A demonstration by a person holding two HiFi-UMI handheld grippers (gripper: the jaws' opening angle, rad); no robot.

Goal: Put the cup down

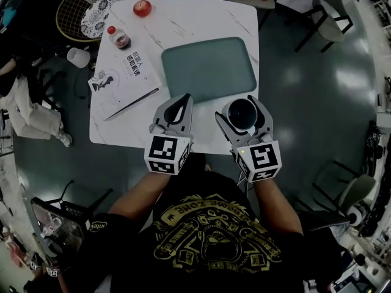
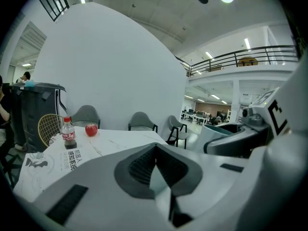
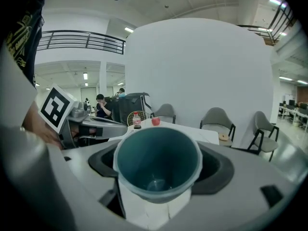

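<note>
A teal cup is upright between the jaws of my right gripper, which is shut on it over the table's near edge, just below the tray. From the right gripper view I look into the empty cup, its rim filling the space between the jaws. My left gripper is beside it on the left, shut with nothing in it; in the left gripper view its jaws meet at the tips.
A teal tray lies on the white table. A book, a small bottle and a red apple are on the table's left and far side. Chairs stand around it.
</note>
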